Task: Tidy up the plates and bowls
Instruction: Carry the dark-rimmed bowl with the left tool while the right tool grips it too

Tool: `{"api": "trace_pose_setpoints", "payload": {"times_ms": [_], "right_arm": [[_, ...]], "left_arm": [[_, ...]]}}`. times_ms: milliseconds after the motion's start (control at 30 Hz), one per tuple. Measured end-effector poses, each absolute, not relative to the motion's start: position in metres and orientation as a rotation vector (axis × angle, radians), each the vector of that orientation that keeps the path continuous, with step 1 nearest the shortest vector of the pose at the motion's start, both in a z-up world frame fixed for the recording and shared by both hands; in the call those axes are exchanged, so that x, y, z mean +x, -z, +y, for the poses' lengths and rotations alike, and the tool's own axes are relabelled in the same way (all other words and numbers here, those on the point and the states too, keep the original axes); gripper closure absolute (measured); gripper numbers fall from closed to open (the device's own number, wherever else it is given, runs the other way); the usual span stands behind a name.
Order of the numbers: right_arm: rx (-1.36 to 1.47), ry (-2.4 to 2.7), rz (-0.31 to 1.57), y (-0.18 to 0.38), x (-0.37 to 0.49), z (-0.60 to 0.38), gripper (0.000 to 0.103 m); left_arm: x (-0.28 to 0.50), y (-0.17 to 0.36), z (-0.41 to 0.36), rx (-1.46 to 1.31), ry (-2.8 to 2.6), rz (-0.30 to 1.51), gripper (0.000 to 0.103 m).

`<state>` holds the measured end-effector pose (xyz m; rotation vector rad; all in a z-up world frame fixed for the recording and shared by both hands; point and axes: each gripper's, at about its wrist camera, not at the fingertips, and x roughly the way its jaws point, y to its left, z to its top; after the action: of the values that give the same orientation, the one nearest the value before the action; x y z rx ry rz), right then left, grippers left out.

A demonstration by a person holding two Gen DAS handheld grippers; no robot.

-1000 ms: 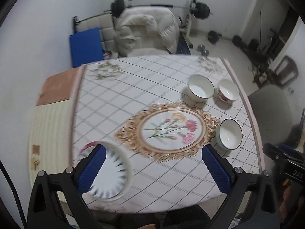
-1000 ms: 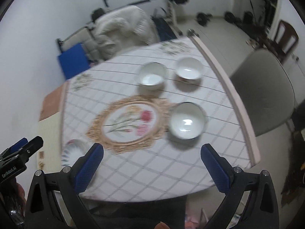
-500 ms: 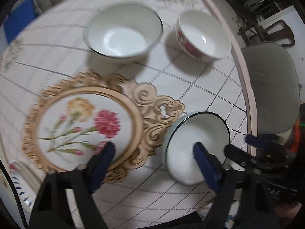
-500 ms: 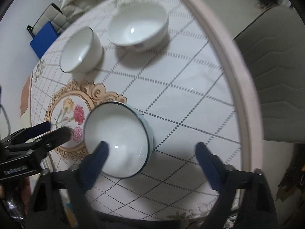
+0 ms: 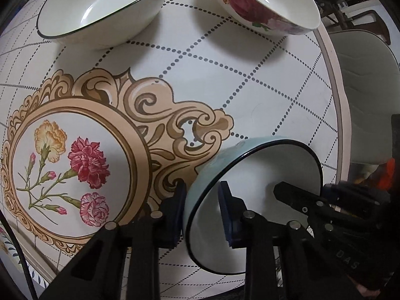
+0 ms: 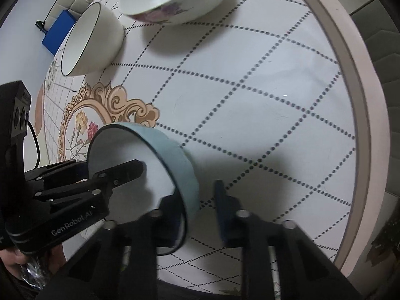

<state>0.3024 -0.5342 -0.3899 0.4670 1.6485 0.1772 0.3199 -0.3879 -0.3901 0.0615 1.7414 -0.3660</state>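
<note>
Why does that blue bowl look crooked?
The light blue bowl is tipped up on its side, its rim straddled by both grippers' fingers; the white bowl and floral bowl sit level.
</note>
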Motion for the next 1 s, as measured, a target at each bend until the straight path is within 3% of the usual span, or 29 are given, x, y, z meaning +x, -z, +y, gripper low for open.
{"api": "trace_pose_setpoints", "payload": {"times_ms": [367,600,1000], "right_arm": [[0.432,-0.222,1.637,0.374,0.305,-0.503,0.09],[0.374,-0.312,1.637,0.355,0.305,-0.449,0.09],[0.251,-0.455,1.711,0.36,0.282,-0.333,0.09]], "left_arm": [[0.316,0.358,-0.354,0.049,0.341,1.69,0.081],[0.298,0.338,-0.294,-0.01,0.267,1.67,0.081],[0.266,0.354,-0.185,-0.134,0.134,1.711,0.081]]}}
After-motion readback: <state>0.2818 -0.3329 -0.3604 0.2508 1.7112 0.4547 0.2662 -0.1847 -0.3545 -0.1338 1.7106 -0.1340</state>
